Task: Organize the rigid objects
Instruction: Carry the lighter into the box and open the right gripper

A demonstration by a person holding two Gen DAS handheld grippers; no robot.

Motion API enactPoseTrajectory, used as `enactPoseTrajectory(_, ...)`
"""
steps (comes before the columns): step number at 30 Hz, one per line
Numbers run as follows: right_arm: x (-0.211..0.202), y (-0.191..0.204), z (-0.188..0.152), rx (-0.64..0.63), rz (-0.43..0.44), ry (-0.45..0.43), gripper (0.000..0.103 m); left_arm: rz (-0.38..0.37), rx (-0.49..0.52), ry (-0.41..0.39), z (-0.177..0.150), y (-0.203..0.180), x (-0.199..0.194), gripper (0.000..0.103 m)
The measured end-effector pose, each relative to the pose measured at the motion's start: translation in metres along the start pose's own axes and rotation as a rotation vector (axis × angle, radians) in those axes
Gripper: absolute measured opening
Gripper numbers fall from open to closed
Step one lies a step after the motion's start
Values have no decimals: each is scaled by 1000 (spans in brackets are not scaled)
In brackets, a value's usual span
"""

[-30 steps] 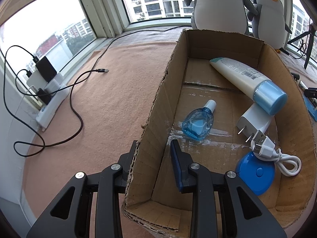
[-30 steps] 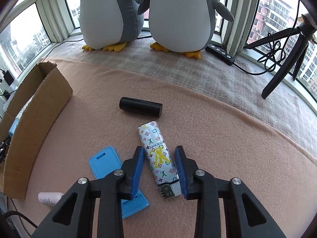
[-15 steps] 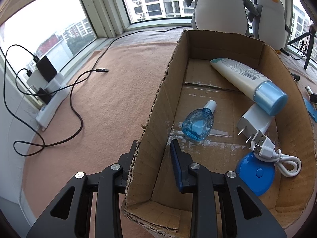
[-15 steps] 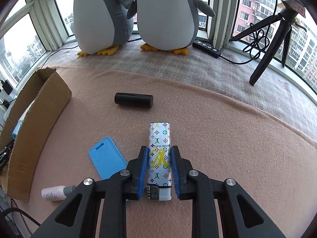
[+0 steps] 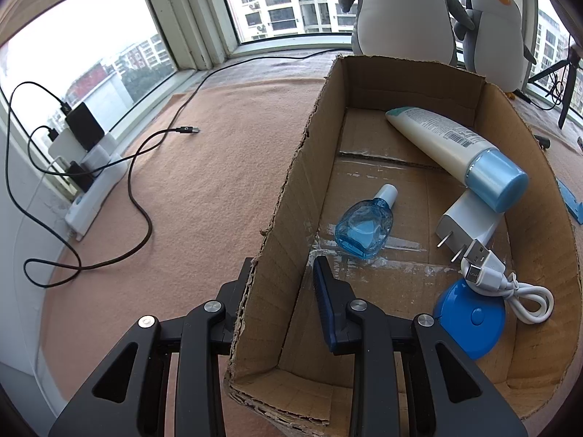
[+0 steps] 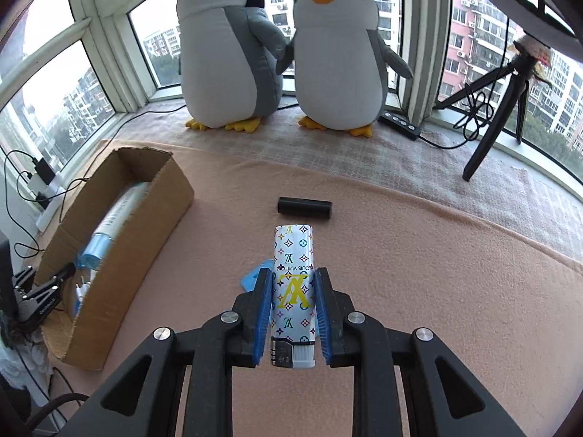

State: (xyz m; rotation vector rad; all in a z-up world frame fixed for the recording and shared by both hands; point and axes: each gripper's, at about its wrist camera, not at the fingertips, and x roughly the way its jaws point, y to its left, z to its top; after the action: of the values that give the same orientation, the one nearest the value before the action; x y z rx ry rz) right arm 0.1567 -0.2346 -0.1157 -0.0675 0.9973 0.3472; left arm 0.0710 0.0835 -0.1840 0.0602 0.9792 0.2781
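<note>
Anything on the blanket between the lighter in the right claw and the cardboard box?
In the right wrist view, only a blue tag peeks out beside the lighter; the blanket toward the cardboard box is otherwise bare.

Box (image 6: 120,225) left of lighter (image 6: 293,284), cylinder (image 6: 304,206) behind it, 2 penguins (image 6: 233,58) beyond (on sill).

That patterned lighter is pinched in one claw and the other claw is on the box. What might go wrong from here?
The right gripper holds the lighter only by its narrow sides, and much of it sticks out ahead of the jaws, so it could tilt or slip while carried. The left gripper straddles one thin wall of the cardboard box; that wall may bend or the box may shift. Dropped carelessly, the lighter could hit the blue bottle.
</note>
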Motion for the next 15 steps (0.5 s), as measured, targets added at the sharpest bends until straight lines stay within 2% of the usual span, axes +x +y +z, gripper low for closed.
enactPoseTrajectory(15,-21,107,27,-111,176,-35,21,-12,-6,-1,1,1,1,28)
